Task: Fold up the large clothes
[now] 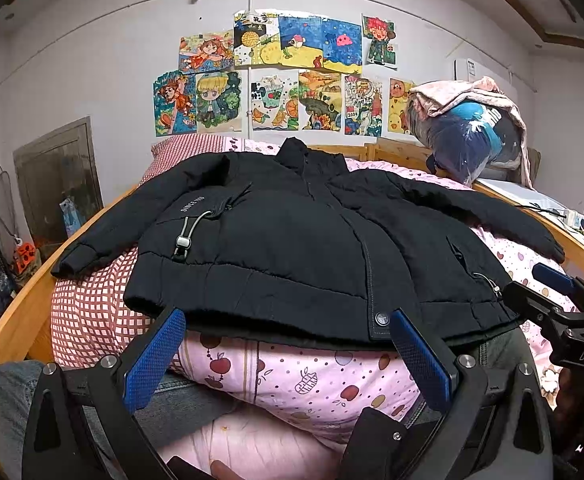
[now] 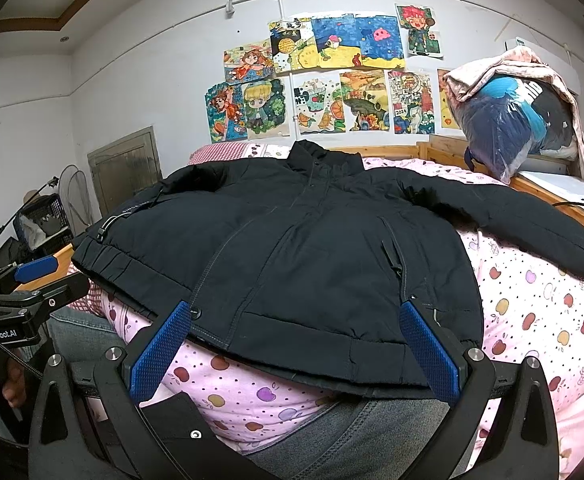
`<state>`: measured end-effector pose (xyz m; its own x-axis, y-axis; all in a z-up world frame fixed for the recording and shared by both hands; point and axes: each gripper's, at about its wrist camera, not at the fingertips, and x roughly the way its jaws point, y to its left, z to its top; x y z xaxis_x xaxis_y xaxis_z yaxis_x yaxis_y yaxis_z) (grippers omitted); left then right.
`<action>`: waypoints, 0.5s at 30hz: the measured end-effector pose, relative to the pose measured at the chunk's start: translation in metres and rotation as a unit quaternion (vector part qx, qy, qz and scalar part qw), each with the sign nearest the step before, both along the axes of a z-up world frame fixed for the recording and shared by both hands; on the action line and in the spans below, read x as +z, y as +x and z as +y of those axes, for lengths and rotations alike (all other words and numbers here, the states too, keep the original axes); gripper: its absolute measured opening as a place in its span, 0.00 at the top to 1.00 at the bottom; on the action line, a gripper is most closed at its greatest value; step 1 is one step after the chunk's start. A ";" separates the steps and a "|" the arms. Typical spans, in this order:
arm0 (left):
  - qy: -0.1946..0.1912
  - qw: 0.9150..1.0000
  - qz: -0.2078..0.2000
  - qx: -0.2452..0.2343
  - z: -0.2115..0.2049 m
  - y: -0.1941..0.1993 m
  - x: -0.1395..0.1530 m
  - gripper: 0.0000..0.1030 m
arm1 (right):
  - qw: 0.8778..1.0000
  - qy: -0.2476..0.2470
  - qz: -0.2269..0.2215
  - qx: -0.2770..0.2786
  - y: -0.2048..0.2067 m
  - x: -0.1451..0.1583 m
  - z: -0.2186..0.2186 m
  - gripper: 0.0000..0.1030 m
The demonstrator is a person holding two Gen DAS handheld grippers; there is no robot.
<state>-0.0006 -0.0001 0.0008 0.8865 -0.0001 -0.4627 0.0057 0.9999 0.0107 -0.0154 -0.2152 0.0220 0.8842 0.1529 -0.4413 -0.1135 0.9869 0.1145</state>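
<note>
Blue-padded fingers (image 1: 154, 354) of the left tool (image 1: 288, 320) stand spread wide, released, just before the hem of the black puffer jacket (image 1: 292, 236). It lies front-up with both sleeves out on the bed's pink fruit-print quilt (image 1: 303, 376). Beside it, the right tool (image 2: 295, 312) is likewise spread and grasps nothing, near the same hem.

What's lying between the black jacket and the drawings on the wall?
In the left wrist view, behind the jacket: pink bedding, a wooden bed rail, then bare wall under the drawings.
</note>
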 end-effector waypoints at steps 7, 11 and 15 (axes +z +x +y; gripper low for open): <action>0.000 1.000 0.001 0.000 0.000 0.000 0.000 0.00 | 1.000 0.002 0.000 -0.004 -0.001 0.000 -0.001 0.01; 0.000 1.000 0.000 0.000 0.000 -0.001 0.000 0.00 | 1.000 0.006 0.001 -0.005 -0.001 -0.001 -0.003 0.01; -0.003 1.000 0.002 0.001 -0.002 0.004 -0.004 0.00 | 1.000 0.008 0.004 -0.005 0.000 -0.003 -0.004 0.01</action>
<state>0.0033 -0.0024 -0.0036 0.8844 -0.0013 -0.4668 0.0044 1.0000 0.0056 -0.0157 -0.2189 0.0189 0.8826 0.1507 -0.4454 -0.1020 0.9861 0.1315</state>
